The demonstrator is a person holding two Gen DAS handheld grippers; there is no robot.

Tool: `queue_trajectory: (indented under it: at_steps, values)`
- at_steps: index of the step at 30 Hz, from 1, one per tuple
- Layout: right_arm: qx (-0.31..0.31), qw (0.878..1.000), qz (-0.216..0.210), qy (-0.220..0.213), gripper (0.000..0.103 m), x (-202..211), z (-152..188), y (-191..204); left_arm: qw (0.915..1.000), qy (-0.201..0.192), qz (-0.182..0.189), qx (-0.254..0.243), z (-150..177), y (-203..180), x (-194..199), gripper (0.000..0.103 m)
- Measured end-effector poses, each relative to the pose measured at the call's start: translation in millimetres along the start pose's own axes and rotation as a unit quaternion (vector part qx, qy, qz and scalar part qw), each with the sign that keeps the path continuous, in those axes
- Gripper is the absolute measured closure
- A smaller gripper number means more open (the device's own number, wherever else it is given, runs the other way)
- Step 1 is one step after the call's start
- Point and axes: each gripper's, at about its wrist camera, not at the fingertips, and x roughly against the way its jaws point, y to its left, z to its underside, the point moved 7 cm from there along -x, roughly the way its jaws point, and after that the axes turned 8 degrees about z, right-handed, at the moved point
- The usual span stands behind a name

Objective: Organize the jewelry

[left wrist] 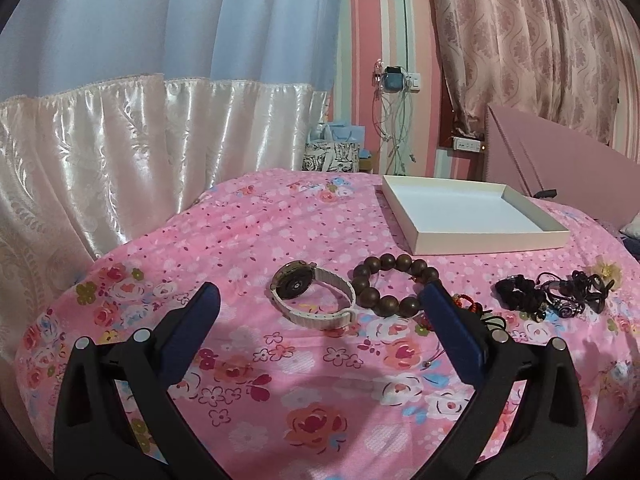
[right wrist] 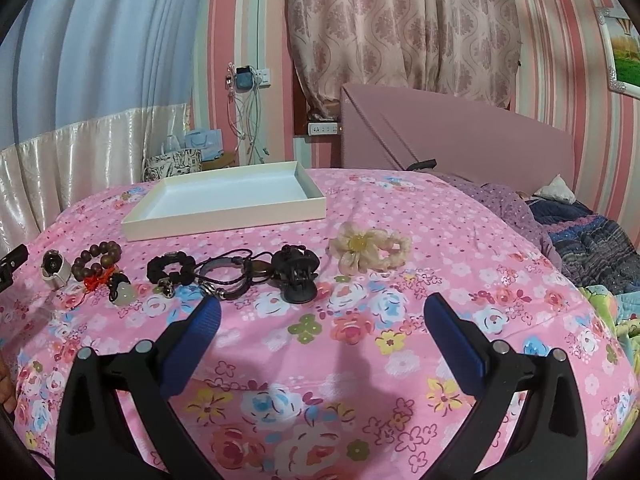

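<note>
While both grippers hover w/ fingers spread, L gripper (left wrist: 320, 300) faces watch (left wrist: 312, 294), R gripper (right wrist: 322, 312) near hair claw (right wrist: 298, 276) (nothing held); jewelry row near white tray (right wrist: 224, 220).

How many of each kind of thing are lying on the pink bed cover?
Watch: 1
Brown bead bracelet: 1
Red-corded pale stone charm: 1
Black bead bracelet: 1
Black cord bracelets, tangled, about: 2
Black hair claw: 1
Cream flower scrunchie: 1
White tray: 1
Total: about 9
</note>
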Motion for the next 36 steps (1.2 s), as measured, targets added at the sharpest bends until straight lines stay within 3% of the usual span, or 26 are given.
queue_trajectory:
  at_steps: [36]
  values:
    - [-0.003,1.000,0.005,0.005,0.002,-0.5,-1.1,-2.4,0.9999,0.002,-0.004,-0.014,0.6,-2.4,0.2,0.003]
